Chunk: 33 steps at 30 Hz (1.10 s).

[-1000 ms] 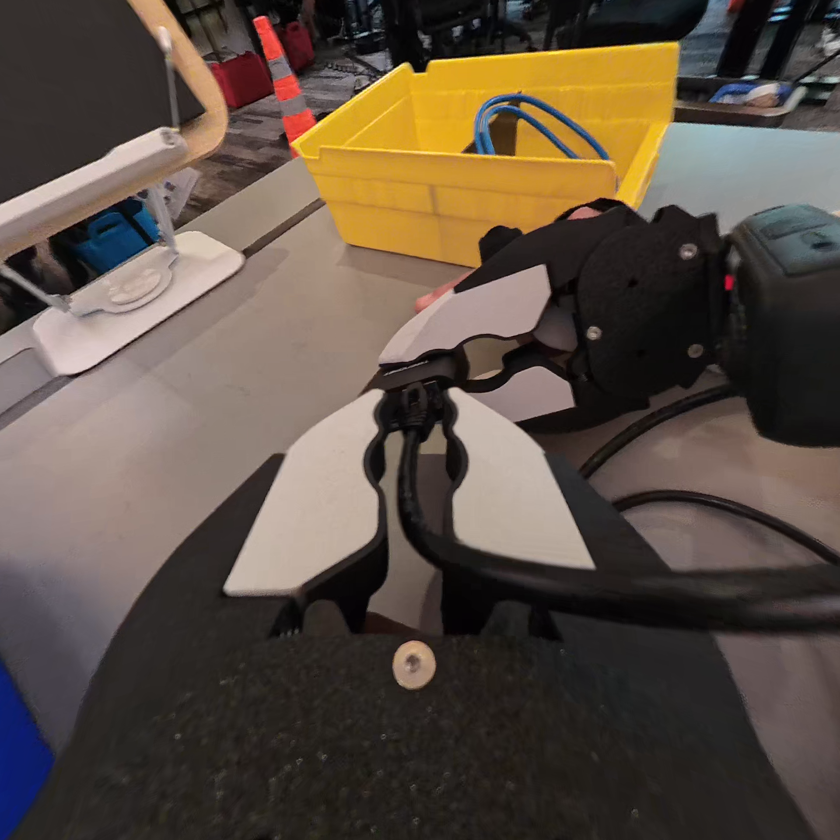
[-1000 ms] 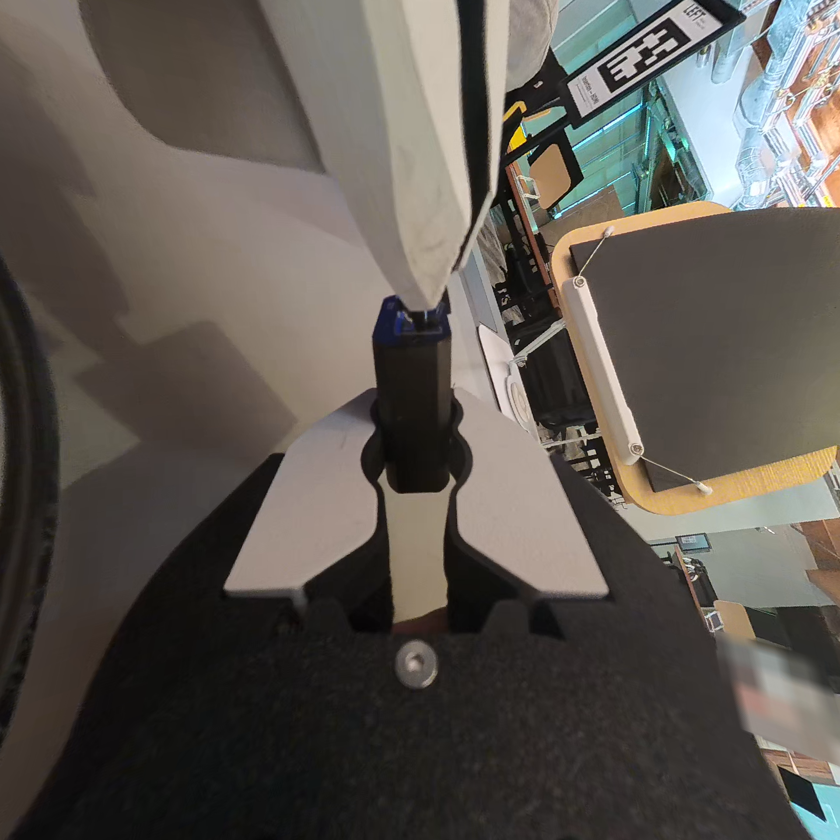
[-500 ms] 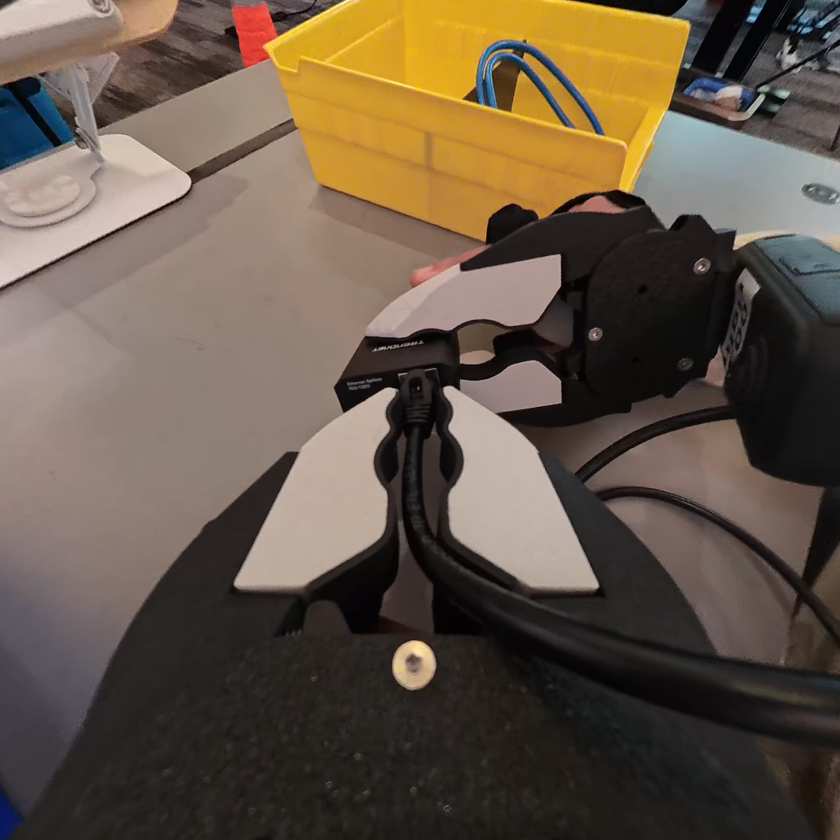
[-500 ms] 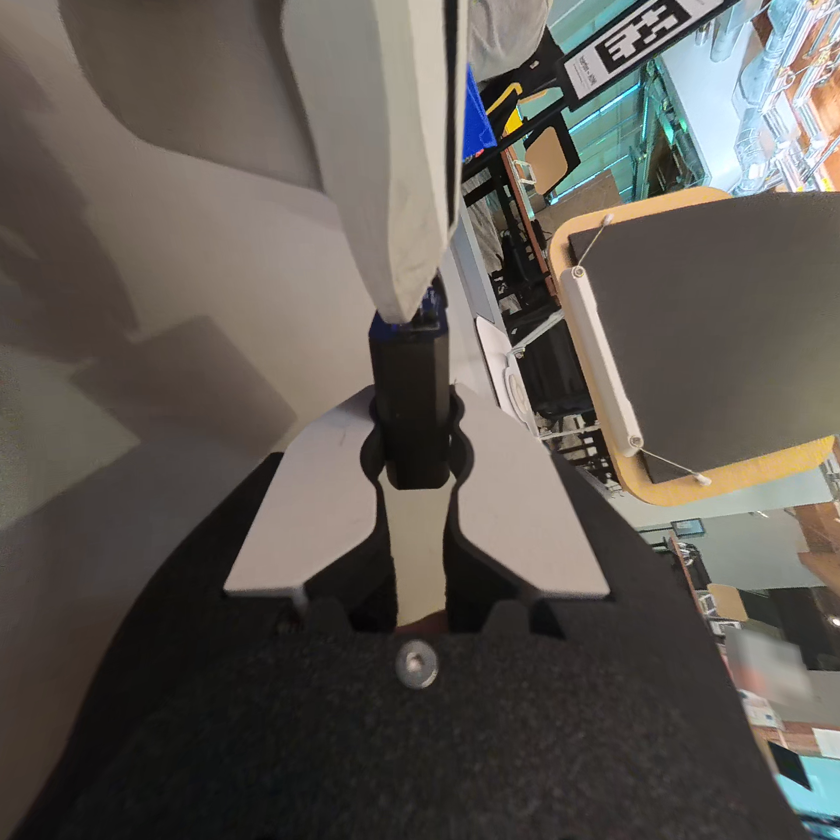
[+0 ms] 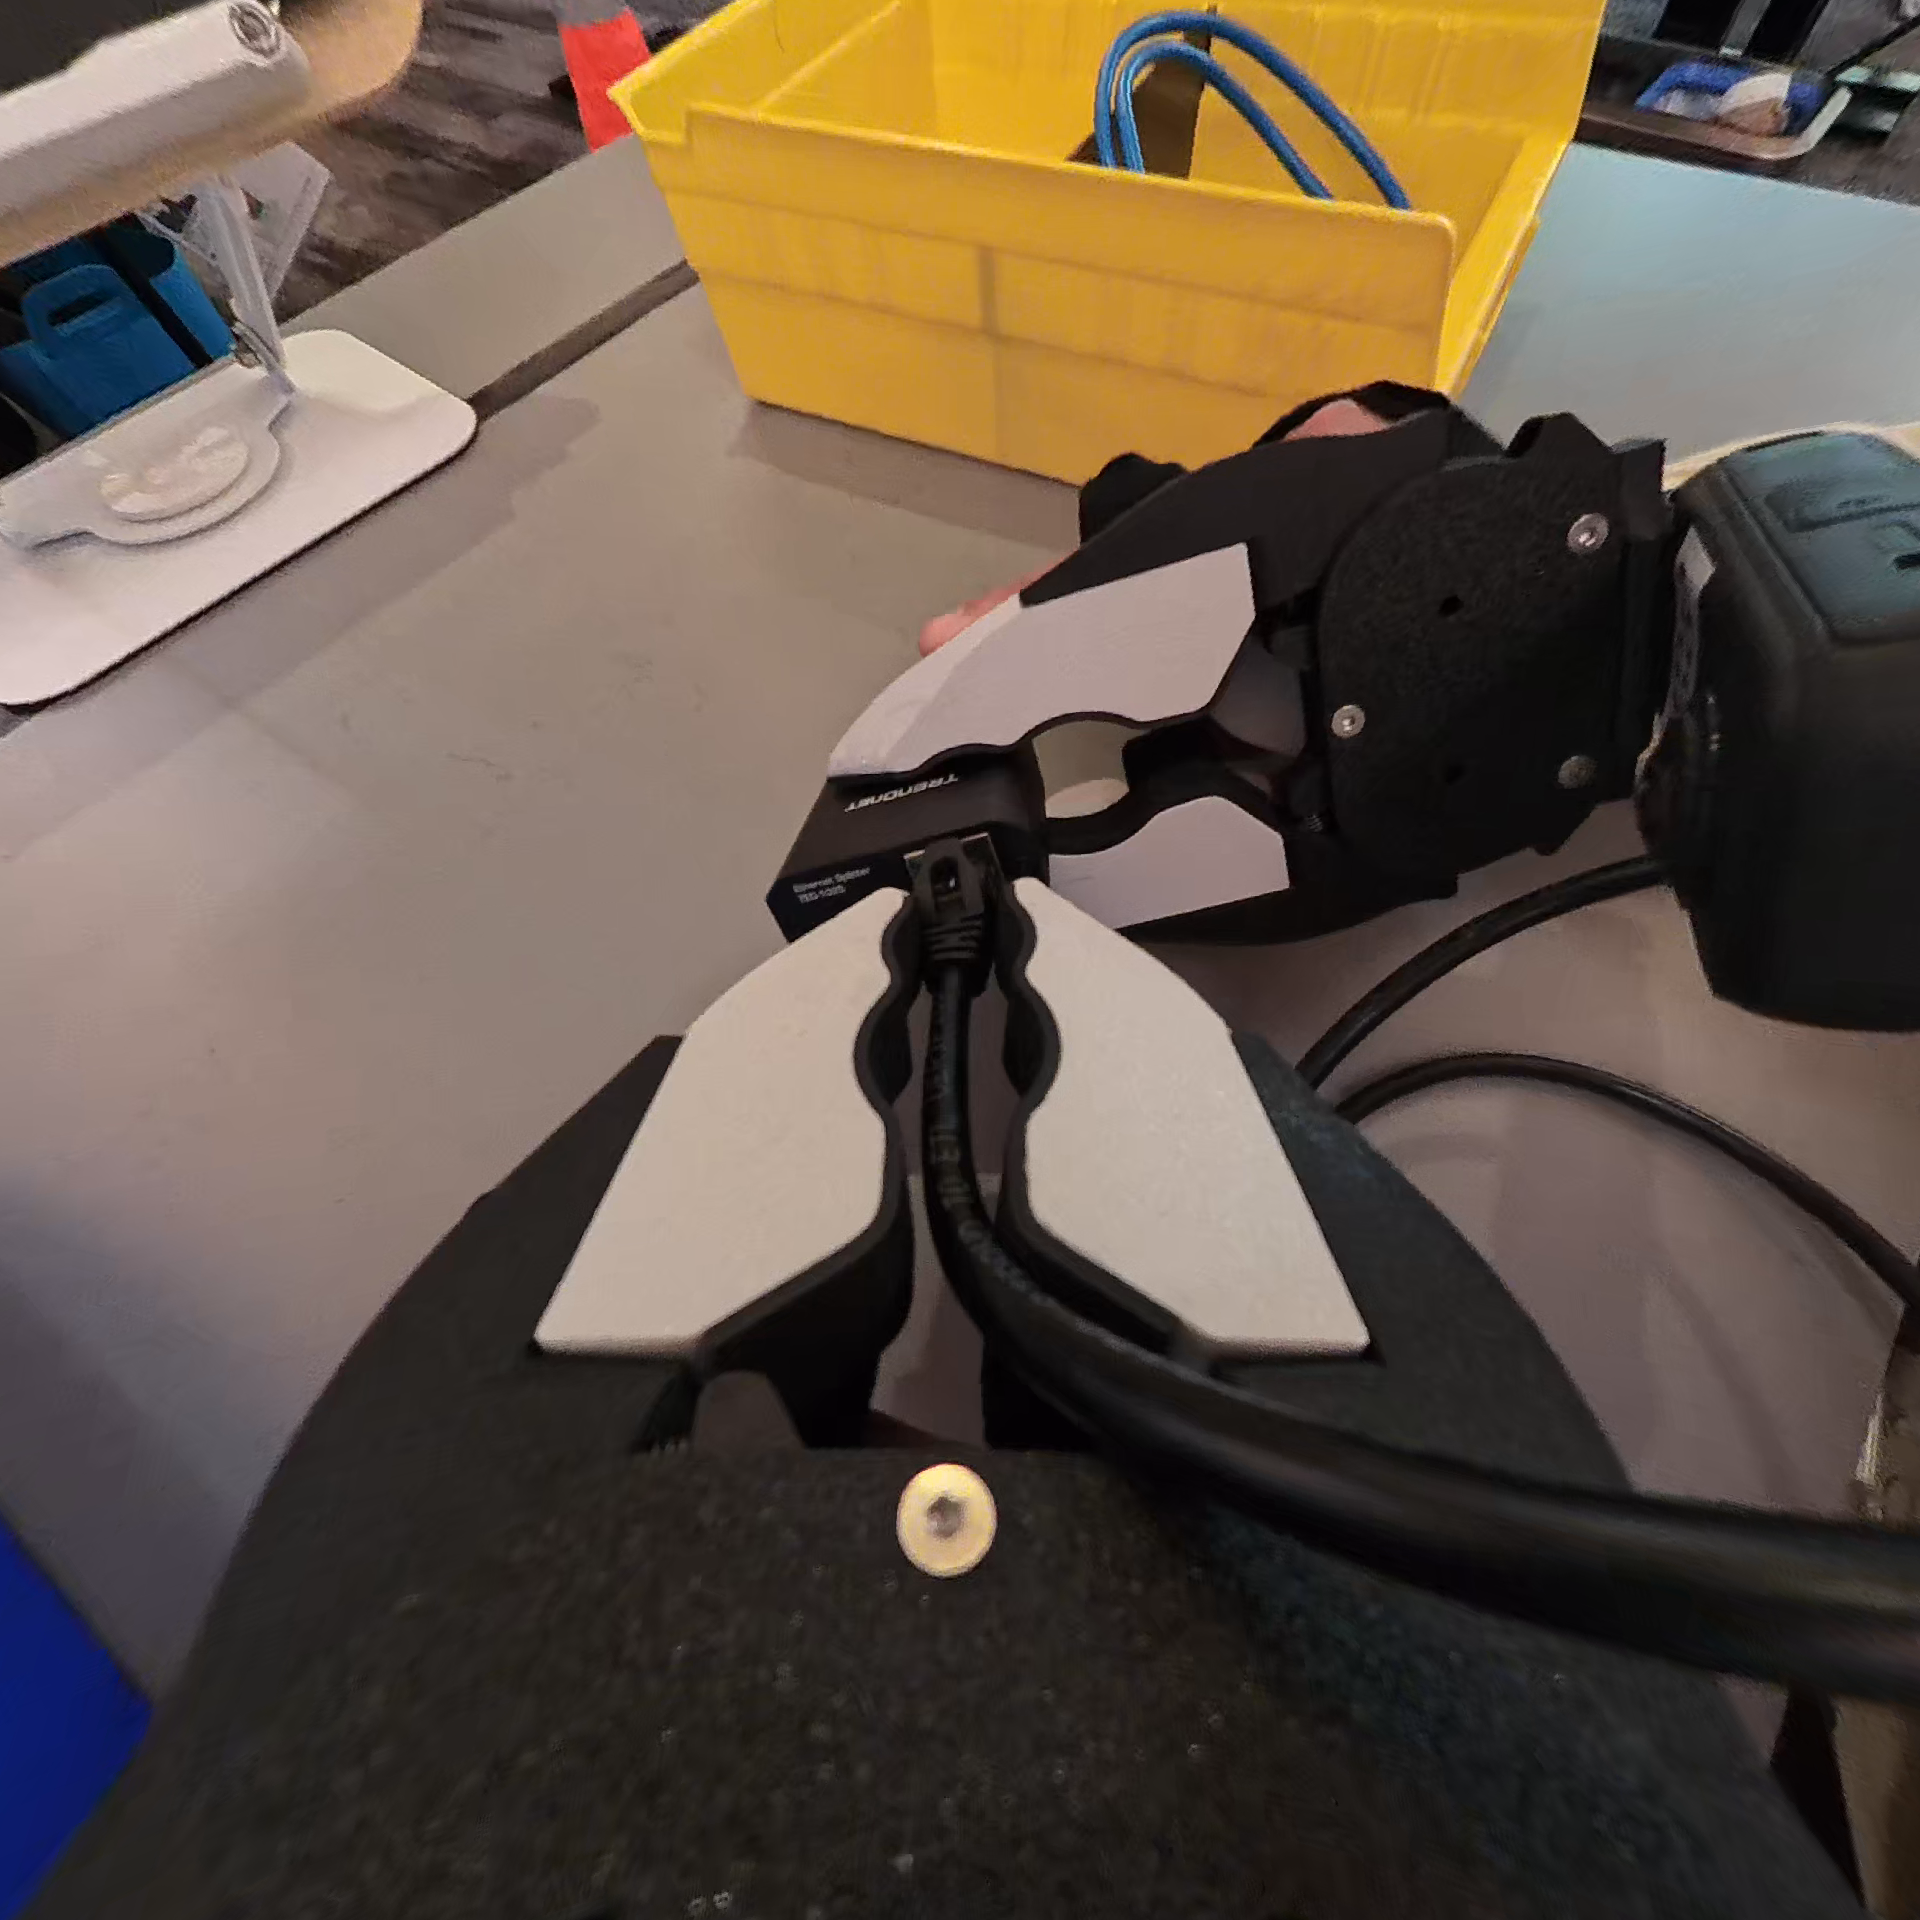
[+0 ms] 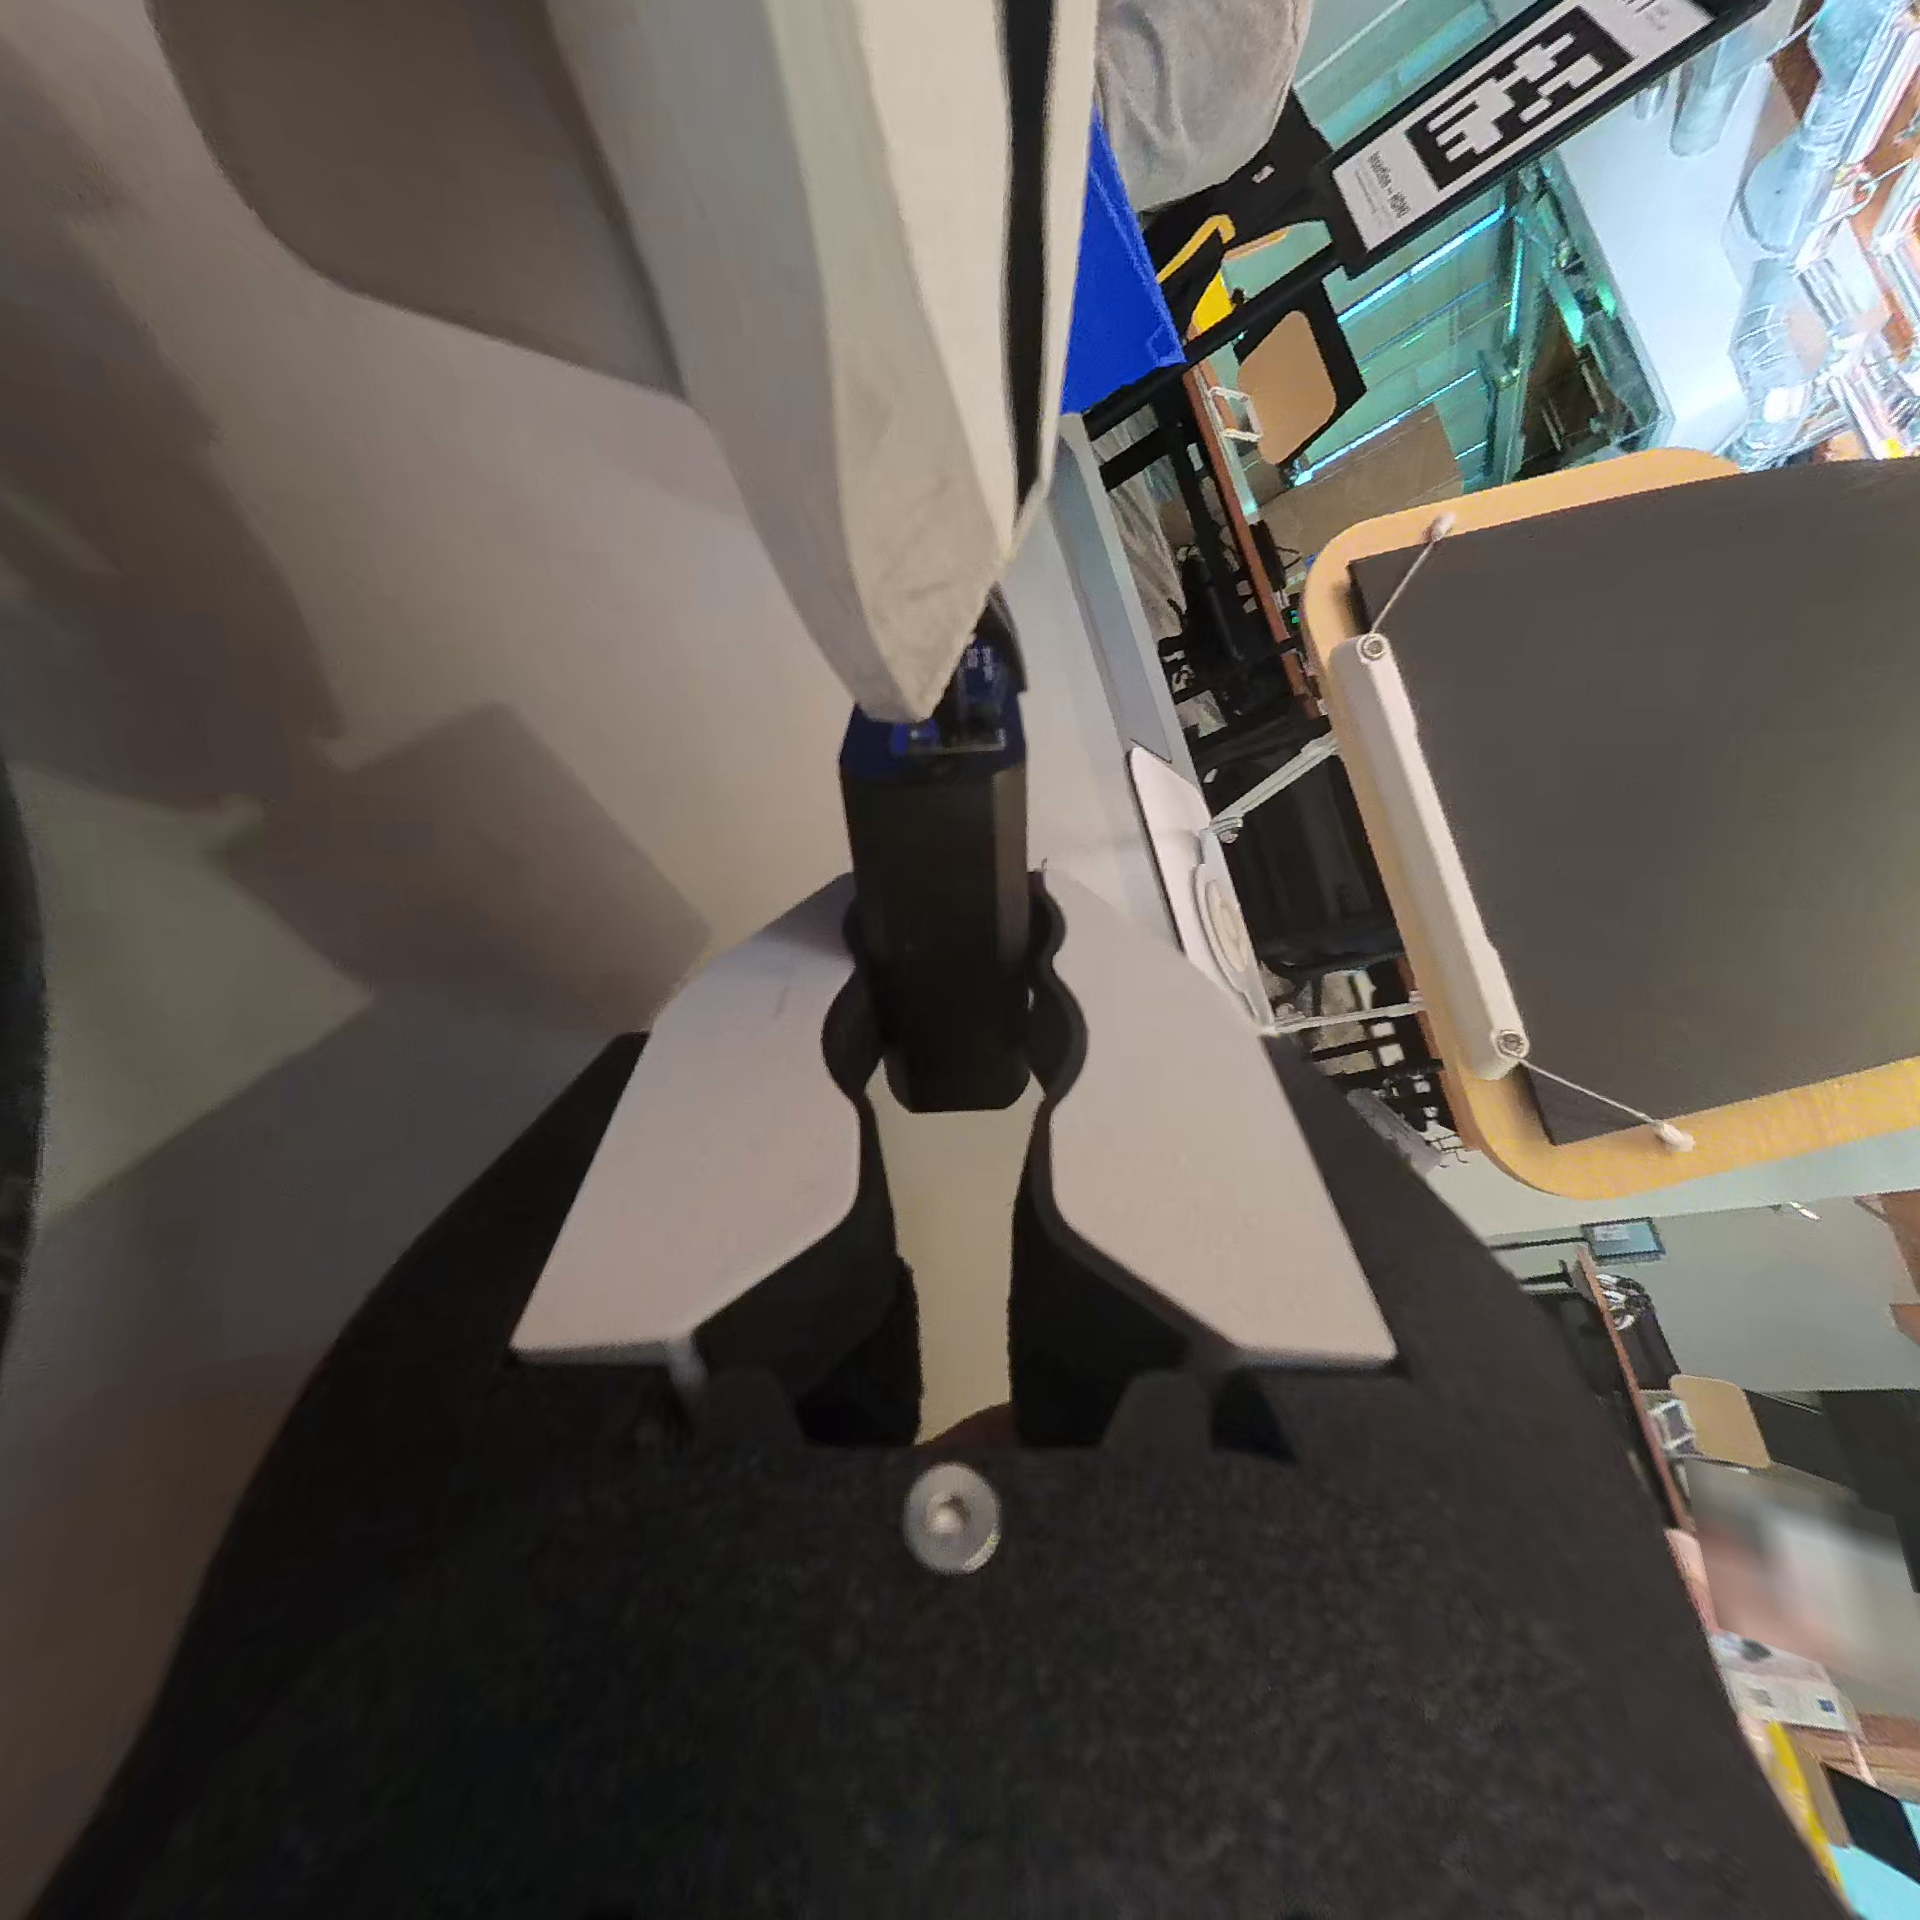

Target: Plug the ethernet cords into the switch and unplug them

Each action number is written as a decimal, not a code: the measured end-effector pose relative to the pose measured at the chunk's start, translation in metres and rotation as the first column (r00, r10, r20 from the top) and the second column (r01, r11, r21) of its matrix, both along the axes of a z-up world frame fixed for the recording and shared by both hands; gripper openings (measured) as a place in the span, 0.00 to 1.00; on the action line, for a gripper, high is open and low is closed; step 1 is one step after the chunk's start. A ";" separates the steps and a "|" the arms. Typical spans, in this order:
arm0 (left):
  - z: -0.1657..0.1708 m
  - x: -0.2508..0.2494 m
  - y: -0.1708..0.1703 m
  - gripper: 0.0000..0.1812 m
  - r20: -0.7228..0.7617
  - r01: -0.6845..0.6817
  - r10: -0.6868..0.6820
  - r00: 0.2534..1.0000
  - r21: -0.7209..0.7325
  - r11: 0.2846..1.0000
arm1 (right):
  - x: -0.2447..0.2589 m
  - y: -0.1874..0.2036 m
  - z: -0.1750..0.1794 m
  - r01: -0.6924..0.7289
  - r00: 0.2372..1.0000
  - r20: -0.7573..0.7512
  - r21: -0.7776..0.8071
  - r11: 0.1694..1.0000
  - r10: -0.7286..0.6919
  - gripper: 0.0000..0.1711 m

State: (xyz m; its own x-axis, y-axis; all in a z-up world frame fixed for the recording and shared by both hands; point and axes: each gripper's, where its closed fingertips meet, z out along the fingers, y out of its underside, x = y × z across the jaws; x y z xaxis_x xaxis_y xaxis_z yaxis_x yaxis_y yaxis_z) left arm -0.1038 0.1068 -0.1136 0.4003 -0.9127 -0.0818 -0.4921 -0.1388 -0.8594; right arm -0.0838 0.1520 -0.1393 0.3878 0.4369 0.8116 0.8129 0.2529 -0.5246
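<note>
My left gripper (image 5: 951,914) is shut on the plug end of a thick black ethernet cord (image 5: 961,1122), and the plug (image 5: 951,868) meets a port of the small black switch (image 5: 904,831). My right gripper (image 5: 935,800) comes in from the right, turned on its side, and is shut on the switch above the grey table. In the right wrist view my right gripper (image 6: 940,914) clamps the black switch body (image 6: 930,925); a white finger (image 6: 883,343) of the left gripper covers its far end. Whether the plug is fully seated is hidden.
A yellow bin (image 5: 1101,239) with a blue cable (image 5: 1226,94) stands behind the grippers. A white stand base (image 5: 208,488) sits at far left. The black cord loops over the table (image 5: 416,779) at right (image 5: 1558,1101). A dark panel with a wooden rim (image 6: 1662,810) fills the right wrist view's right side. Across from one pair of fingers to the other is roughly 6 centimeters.
The left gripper has tilted and drawn back a little, so more of the switch shows in front of its fingertips. Both grips stay shut. The right gripper has barely moved.
</note>
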 end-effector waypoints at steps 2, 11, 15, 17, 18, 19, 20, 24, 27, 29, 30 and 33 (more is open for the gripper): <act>0.001 0.000 0.001 0.07 0.001 0.001 -0.001 1.000 -0.003 1.000 | 0.000 0.001 0.000 0.005 1.000 -0.008 -0.006 1.000 -0.005 0.15; -0.008 0.000 -0.007 0.10 0.043 0.069 -0.063 0.997 -0.168 0.983 | 0.016 0.006 0.016 0.054 0.997 0.050 0.155 0.986 -0.062 0.14; -0.013 -0.020 -0.008 0.11 0.127 0.055 -0.004 0.992 -0.400 0.915 | 0.014 -0.007 0.048 -0.008 0.999 0.044 0.358 0.934 -0.008 0.14; 0.003 -0.031 -0.004 0.12 0.266 0.078 0.088 0.960 -0.554 0.829 | 0.010 -0.014 0.053 -0.038 0.997 0.076 0.428 0.903 0.006 0.14; 0.017 -0.034 -0.003 0.13 0.360 0.127 0.129 0.924 -0.607 0.784 | 0.009 -0.015 0.053 -0.045 0.996 0.091 0.441 0.896 0.005 0.14; 0.030 -0.036 0.000 0.13 0.427 0.170 0.169 0.888 -0.647 0.743 | 0.008 -0.014 0.052 -0.046 0.995 0.102 0.447 0.893 0.000 0.14; 0.038 -0.035 0.000 0.14 0.456 0.199 0.195 0.868 -0.680 0.706 | 0.009 -0.014 0.053 -0.043 0.995 0.102 0.454 0.890 -0.004 0.14; 0.038 -0.017 -0.008 0.19 0.395 0.213 0.178 0.901 -0.761 0.612 | 0.009 -0.016 0.053 -0.053 0.993 0.116 0.467 0.883 -0.001 0.14; 0.030 -0.006 -0.009 0.20 0.318 0.187 0.149 0.936 -0.811 0.554 | 0.008 -0.017 0.053 -0.061 0.991 0.130 0.472 0.879 -0.001 0.14; 0.030 0.000 -0.017 0.18 0.300 0.210 0.109 0.948 -0.843 0.495 | 0.009 -0.017 0.053 -0.059 0.991 0.134 0.467 0.883 -0.005 0.14; 0.029 0.003 -0.021 0.18 0.284 0.212 0.087 0.955 -0.857 0.469 | 0.009 -0.017 0.052 -0.060 0.990 0.138 0.467 0.882 -0.006 0.14; 0.025 0.006 -0.028 0.14 0.251 0.203 0.058 0.966 -0.882 0.426 | 0.008 -0.017 0.052 -0.064 0.989 0.145 0.464 0.883 -0.005 0.14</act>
